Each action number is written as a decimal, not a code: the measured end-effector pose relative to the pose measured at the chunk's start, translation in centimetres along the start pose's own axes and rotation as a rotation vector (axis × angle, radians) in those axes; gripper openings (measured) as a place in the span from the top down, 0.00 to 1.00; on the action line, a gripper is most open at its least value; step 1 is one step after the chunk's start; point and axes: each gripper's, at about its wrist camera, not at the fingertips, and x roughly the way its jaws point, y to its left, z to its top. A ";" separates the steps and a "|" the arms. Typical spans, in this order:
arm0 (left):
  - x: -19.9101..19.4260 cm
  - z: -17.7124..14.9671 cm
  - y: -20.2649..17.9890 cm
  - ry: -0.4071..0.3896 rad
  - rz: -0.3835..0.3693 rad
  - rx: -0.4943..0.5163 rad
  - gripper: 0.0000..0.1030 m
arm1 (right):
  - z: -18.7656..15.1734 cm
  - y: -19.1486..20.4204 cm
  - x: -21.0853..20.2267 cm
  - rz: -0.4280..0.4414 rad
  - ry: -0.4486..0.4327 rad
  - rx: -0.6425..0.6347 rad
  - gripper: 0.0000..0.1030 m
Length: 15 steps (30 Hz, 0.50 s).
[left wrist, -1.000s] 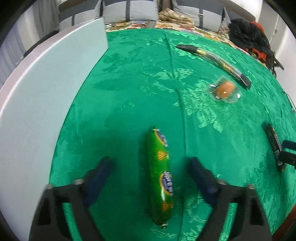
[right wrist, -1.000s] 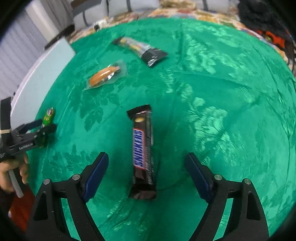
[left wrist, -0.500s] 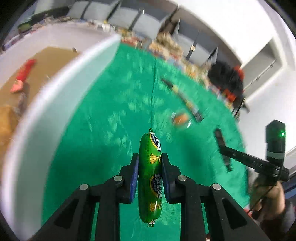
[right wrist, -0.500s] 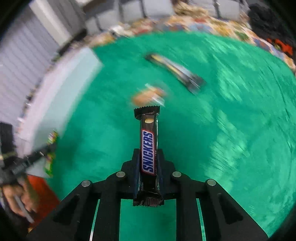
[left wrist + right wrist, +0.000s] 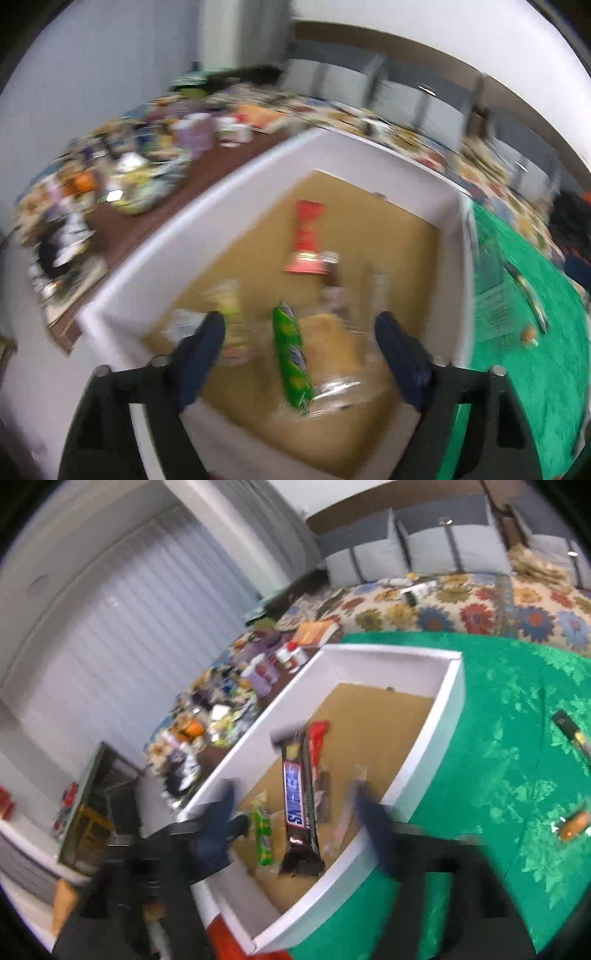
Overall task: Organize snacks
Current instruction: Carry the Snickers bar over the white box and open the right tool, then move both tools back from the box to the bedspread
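Observation:
My left gripper (image 5: 299,321) hangs over the white box (image 5: 236,192), its jaws opening. The green sausage-shaped snack (image 5: 291,358) lies loose between them, clear of both pads, above a clear-wrapped pastry (image 5: 332,350). My right gripper (image 5: 295,790) is over the same box (image 5: 424,746), jaws also opening. The Snickers bar (image 5: 297,801) sits between its blurred fingers (image 5: 218,823) without touching them. The green snack (image 5: 262,834) shows beside it. A red packet (image 5: 306,236) (image 5: 317,738) lies further back on the brown floor of the box.
On the green tablecloth (image 5: 517,775) right of the box lie a long dark packet (image 5: 572,734) and a wrapped orange bun (image 5: 572,823). Beyond the box's far wall stand bottles and clutter (image 5: 199,133). Grey cushions (image 5: 424,542) line the back.
Both grippers shut on their snacks on the green cloth, lifted them and carried them left over the white box. Now both jaws have parted and the snacks are free.

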 end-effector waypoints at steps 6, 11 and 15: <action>-3.6 -3.4 1.0 -0.042 -0.115 -0.058 0.19 | -6.4 -8.8 -3.1 -0.244 -0.014 -0.102 0.26; -7.2 -6.1 -7.0 -0.068 -0.354 0.072 0.09 | -15.3 -21.2 -7.7 -0.614 0.079 -0.090 0.26; -7.5 -8.6 -15.6 -0.044 -0.500 0.216 0.00 | -19.2 -27.4 -14.9 -0.756 0.031 0.007 0.26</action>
